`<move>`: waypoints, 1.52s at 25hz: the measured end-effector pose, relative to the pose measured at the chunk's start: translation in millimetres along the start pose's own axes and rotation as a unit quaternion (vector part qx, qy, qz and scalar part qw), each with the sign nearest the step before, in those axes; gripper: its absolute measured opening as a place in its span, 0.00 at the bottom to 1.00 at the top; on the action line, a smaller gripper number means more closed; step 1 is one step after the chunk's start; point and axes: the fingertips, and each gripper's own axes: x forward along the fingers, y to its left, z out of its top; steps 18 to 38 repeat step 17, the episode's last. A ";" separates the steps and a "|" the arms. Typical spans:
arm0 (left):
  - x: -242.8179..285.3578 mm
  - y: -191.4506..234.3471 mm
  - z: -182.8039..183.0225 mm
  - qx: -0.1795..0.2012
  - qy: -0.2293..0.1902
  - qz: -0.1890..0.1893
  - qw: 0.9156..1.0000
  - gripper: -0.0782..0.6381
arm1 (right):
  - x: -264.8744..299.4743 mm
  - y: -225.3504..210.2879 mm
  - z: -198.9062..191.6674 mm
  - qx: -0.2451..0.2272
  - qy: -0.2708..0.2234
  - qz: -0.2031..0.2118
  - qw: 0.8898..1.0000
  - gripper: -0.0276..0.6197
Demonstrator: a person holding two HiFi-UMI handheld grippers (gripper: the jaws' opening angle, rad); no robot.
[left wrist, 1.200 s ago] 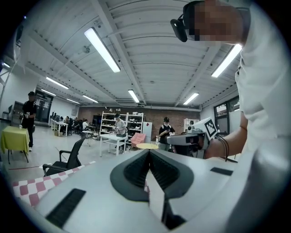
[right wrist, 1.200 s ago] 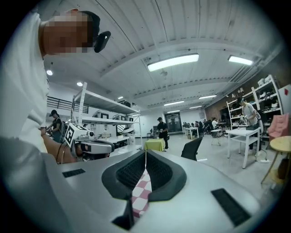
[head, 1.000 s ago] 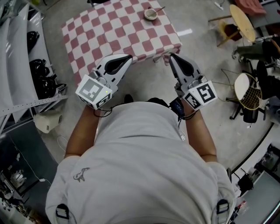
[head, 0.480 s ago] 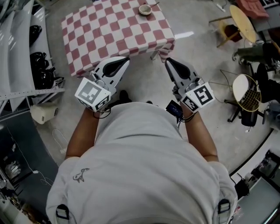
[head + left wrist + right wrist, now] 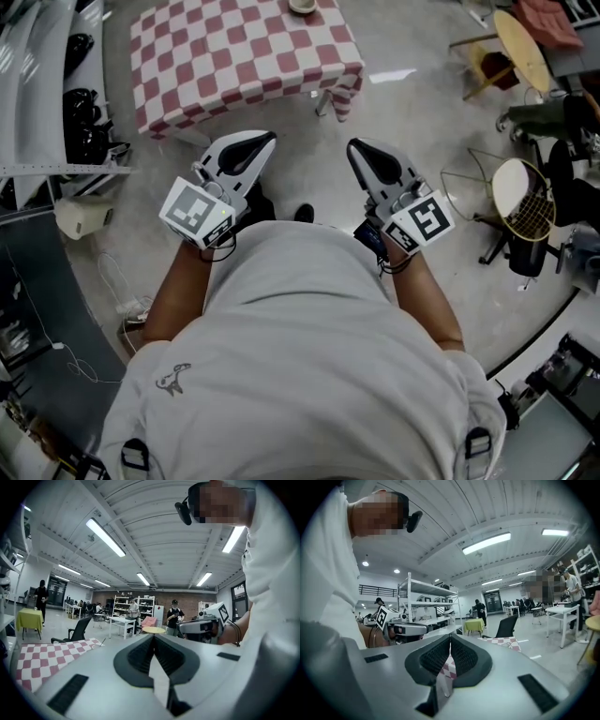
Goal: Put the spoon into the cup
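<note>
A small pale cup [image 5: 302,5] stands at the far edge of the red-and-white checkered table [image 5: 234,56], cut off by the top of the head view. The spoon cannot be made out. Both grippers hang over the bare floor, well short of the table and pointing toward it. My left gripper [image 5: 265,139] is shut and holds nothing; its jaws meet in the left gripper view [image 5: 153,637]. My right gripper [image 5: 354,146] is also shut and holds nothing, its jaws meeting in its own view [image 5: 450,639]. Each gripper view shows the other gripper beside it.
A grey shelf [image 5: 37,84] with dark objects runs along the left. A white box [image 5: 80,216] and cables lie on the floor below it. To the right are a round wooden table [image 5: 520,47], a racket [image 5: 525,202] and a stand. Other people stand far off in the hall.
The table and cup have slid toward the top of the head view as the person backs away. Both grippers stay shut and keep their pose.
</note>
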 end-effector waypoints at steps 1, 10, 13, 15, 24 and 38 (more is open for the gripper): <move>-0.8 -6.2 -1.2 0.000 0.000 0.002 1.000 0.13 | -5.3 1.2 -2.1 0.001 0.000 0.001 1.000 0.10; -1.1 -41.0 -1.8 0.000 0.000 0.006 1.000 0.13 | -32.0 13.0 -6.2 0.005 0.000 0.009 1.000 0.10; -0.6 -46.5 -2.1 0.001 -0.002 0.006 1.000 0.13 | -37.7 12.8 -5.4 0.017 -0.006 0.010 1.000 0.10; -0.2 -49.2 -4.6 0.001 0.000 0.005 1.000 0.13 | -39.5 12.2 -7.2 0.021 -0.007 0.009 1.000 0.10; 0.5 -51.1 -6.9 0.000 0.001 0.004 1.000 0.13 | -40.6 11.4 -9.4 0.022 -0.006 0.008 1.000 0.10; 0.5 -51.1 -6.9 0.000 0.001 0.004 1.000 0.13 | -40.6 11.4 -9.4 0.022 -0.006 0.008 1.000 0.10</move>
